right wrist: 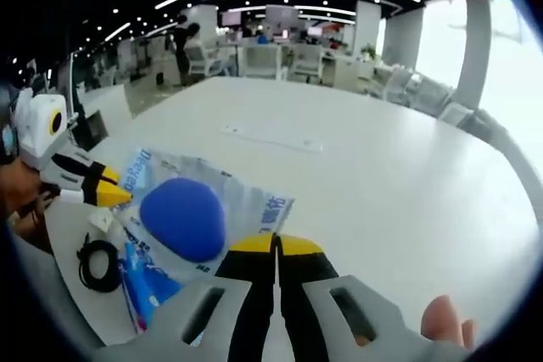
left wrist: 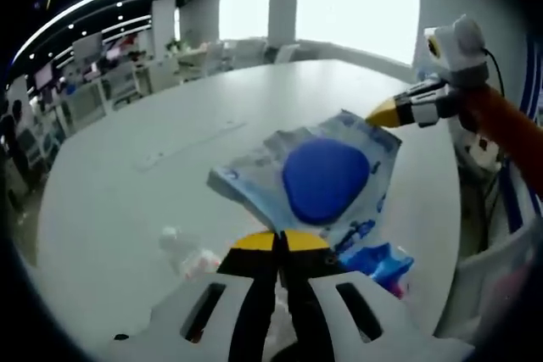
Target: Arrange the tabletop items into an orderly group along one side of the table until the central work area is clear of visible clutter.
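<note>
A clear plastic packet (left wrist: pixel 254 171) with blue print holds a round blue pad (left wrist: pixel 325 180). It is held above the white table (left wrist: pixel 127 201). In the left gripper view, my left gripper (left wrist: pixel 281 242) is shut on the packet's near edge. My right gripper (left wrist: pixel 392 113) comes in from the right, with its yellow tips on the far corner. In the right gripper view, my right gripper (right wrist: pixel 276 246) is shut on the packet (right wrist: pixel 246 201) at its corner beside the blue pad (right wrist: pixel 182 218). The left gripper (right wrist: pixel 109 195) pinches the opposite edge.
A smaller blue packet (right wrist: pixel 148 284), a coiled black cable (right wrist: pixel 97 262) and a small white piece (right wrist: pixel 100 220) lie near the table edge under the packet. A crumpled clear wrapper (left wrist: pixel 182 252) lies left of my jaws. A flat strip (right wrist: pixel 271 137) sits mid-table. Chairs (right wrist: pixel 263 61) stand beyond.
</note>
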`<state>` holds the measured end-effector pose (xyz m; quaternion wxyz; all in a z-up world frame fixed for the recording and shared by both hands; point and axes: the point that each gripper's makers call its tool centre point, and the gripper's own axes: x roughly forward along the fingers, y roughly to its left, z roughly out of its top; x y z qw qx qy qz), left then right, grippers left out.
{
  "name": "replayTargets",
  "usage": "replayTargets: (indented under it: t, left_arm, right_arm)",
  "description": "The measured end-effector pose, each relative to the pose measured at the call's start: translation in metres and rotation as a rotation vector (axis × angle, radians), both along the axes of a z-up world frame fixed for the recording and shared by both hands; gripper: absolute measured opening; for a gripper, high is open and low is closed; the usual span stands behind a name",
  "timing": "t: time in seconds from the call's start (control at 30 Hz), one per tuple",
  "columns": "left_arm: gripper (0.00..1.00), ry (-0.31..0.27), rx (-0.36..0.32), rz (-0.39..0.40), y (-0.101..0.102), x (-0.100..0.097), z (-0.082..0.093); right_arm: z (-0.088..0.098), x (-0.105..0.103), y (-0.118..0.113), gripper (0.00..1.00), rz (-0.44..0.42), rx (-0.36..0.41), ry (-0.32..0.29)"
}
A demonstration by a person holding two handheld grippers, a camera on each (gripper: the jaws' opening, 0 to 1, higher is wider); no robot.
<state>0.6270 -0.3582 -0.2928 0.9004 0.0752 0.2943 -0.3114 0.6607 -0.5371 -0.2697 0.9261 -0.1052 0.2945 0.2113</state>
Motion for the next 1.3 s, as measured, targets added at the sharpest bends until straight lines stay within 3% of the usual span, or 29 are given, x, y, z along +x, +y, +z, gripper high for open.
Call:
replayTargets:
  t: [0.47, 0.9, 1.3]
  left_arm:
    - [0.00, 0.023, 0.000, -0.003, -0.026, 0.028, -0.023]
    - [0.00, 0.082, 0.064, -0.002, -0.025, 0.047, -0.059]
    - [0.00, 0.112, 0.133, -0.002, -0.020, 0.047, -0.081]
  right_arm:
    - [-0.021, 0.030, -0.025, 0.01, -0.039, 0.000, 0.020]
    - [-0.065, 0.047, -0.025, 0.01, -0.037, -0.001, 0.079]
    - [-0.086, 0.052, -0.018, 0.01, -0.016, 0.007, 0.112]
